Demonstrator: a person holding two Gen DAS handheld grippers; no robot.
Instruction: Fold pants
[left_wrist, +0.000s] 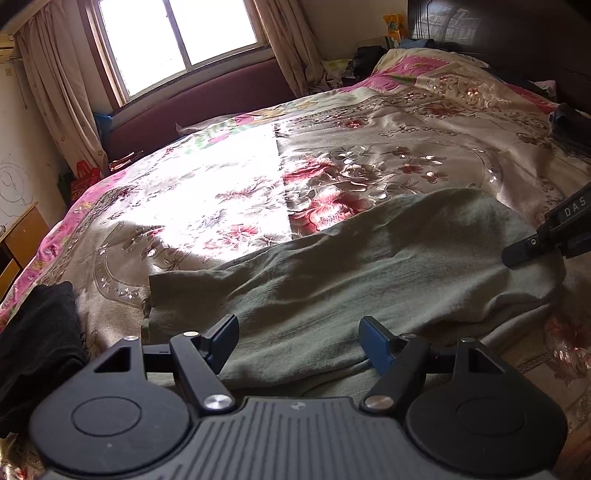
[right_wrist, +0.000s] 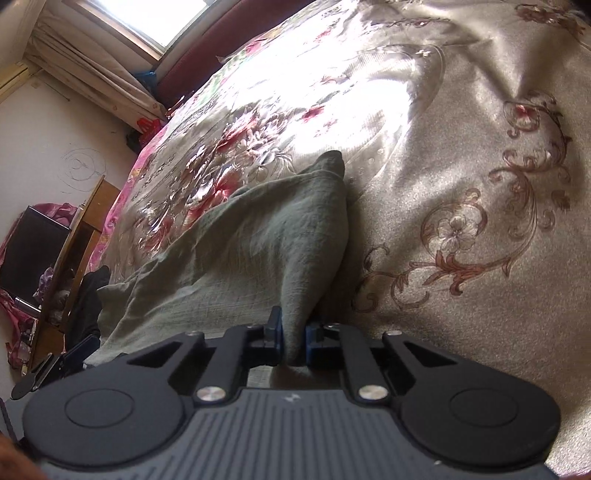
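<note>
Grey-green pants (left_wrist: 332, 266) lie spread across the floral bedspread (left_wrist: 406, 147), wrinkled, one end near the left and the other reaching right. My left gripper (left_wrist: 299, 325) hovers open over their near edge, and its blue pads (left_wrist: 373, 336) hold nothing. In the right wrist view, my right gripper (right_wrist: 293, 328) is shut on a pinched-up fold of the pants (right_wrist: 258, 236), which rises in a ridge away from the jaws. The right gripper's tip (left_wrist: 517, 254) also shows at the pants' right end in the left wrist view.
A black garment (left_wrist: 40, 332) lies at the bed's near left corner. Dark clothes (left_wrist: 569, 125) sit at the far right edge. A wooden cabinet (left_wrist: 22, 236) stands left of the bed. A maroon bench (left_wrist: 192, 107) runs under the window (left_wrist: 177, 33).
</note>
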